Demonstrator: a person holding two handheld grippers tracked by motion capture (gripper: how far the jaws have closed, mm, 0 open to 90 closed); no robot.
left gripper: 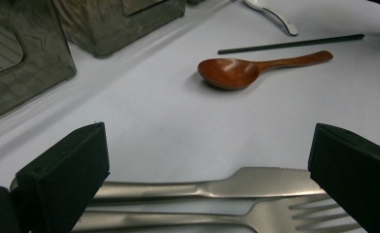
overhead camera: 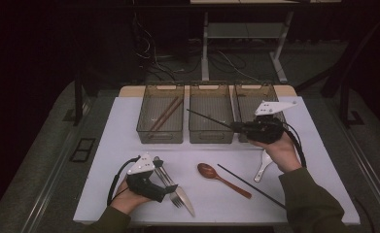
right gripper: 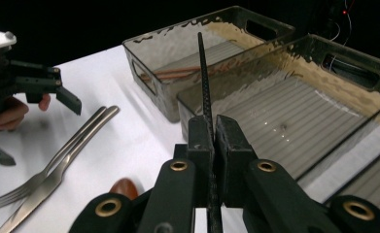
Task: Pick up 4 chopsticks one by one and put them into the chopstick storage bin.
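Chopstick [right gripper: 206, 92] tail hidden within right hand-held gripper [right gripper: 212, 131], clamped

No text, label, brand, number or sign can be read anywhere in these views. The bins, the cutlery and the desk surface all look plain and unmarked.
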